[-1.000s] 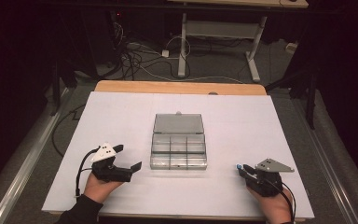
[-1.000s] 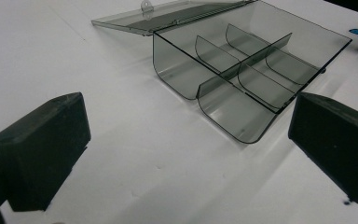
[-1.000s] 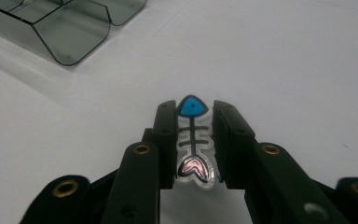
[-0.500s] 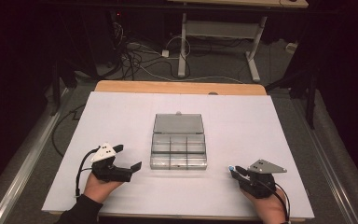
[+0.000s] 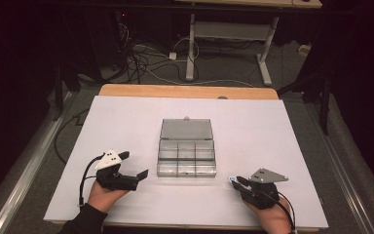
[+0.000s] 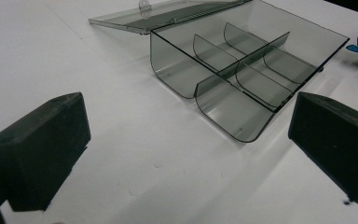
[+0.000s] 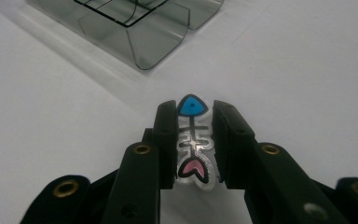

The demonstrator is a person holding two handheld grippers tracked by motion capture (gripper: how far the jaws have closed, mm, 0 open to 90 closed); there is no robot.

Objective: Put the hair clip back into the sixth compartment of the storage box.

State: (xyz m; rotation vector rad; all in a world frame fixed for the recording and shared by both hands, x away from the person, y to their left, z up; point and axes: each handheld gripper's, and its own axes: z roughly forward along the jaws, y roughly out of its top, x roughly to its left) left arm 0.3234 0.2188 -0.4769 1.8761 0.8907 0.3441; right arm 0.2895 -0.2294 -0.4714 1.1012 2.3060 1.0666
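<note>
My right tool, clenched on the fish-bone sticker with its long axis along the jaws, sits just off the compartment box's near right corner, nearer it than my released, empty left tool.

Fish-skeleton sticker, blue head, pink tail, clamped between tongs

A lab or test room: a white-topped wooden desk under dark surroundings, tangled black and white cables on the grey floor, a metal-legged bench beyond its far edge.
</note>
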